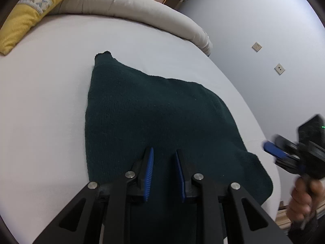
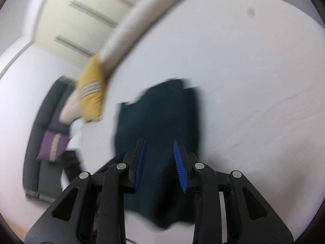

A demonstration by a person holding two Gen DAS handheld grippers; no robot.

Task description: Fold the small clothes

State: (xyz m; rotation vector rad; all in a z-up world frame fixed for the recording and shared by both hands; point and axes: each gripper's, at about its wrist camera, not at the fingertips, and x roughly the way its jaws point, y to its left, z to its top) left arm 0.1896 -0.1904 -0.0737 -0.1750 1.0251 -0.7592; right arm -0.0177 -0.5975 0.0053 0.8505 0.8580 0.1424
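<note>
A dark green knitted garment lies flat on the white bed sheet, one corner pointing toward the far side. My left gripper hovers over its near edge. The jaws are a little apart with only cloth below them and nothing pinched. In the blurred right wrist view, the right gripper stands over the same garment, its jaws parted and holding nothing. The left wrist view also shows the right gripper's blue finger at the bed's right edge, held by a hand.
A yellow pillow and a long beige bolster lie along the far side of the bed. A wall with two sockets is on the right. Beyond the bed stands a dark sofa with a purple cushion.
</note>
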